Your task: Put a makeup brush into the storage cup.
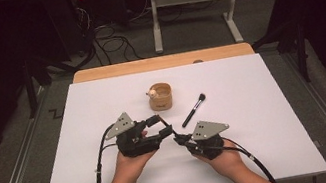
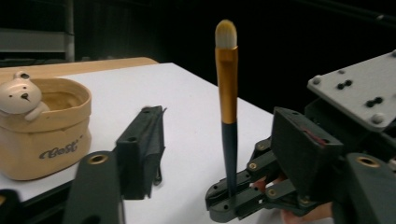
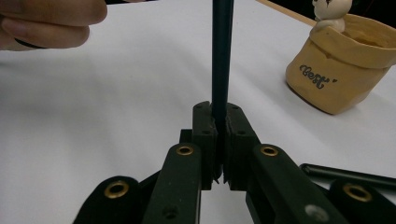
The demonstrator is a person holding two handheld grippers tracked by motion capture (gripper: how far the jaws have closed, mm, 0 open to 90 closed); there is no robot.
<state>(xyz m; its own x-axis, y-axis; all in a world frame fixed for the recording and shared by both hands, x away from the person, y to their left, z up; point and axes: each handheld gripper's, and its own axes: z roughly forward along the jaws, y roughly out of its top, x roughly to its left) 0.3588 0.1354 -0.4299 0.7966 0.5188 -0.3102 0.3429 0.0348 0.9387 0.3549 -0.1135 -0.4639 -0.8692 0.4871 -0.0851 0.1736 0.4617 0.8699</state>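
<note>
Concealer brush (image 2: 227, 88) clamped upright in right gripper (image 3: 218, 123); left gripper (image 2: 187, 154) half-open, empty; bear cup (image 2: 42, 126) w/o brushes yet.

Light falls from overhead onto my white rectangular table sheet (image 1: 258, 125), which glows evenly while the room beyond its far edge sinks into near black. The high view is soft and slightly grainy; my hands cast only faint, diffuse shadows toward the near edge. In my left gripper view the gold-and-black makeup brush with pale bristles (image 2: 227, 84) stands fairly sharp, its gold ferrule carrying a dull sheen, while my near black jaws blur at the bottom. In my right gripper view the white sheet verges on glare, the tan bear-topped ceramic cup (image 3: 341, 70) at the far right corner looks soft, and a broad grey shadow spreads beneath my jaws.
</note>
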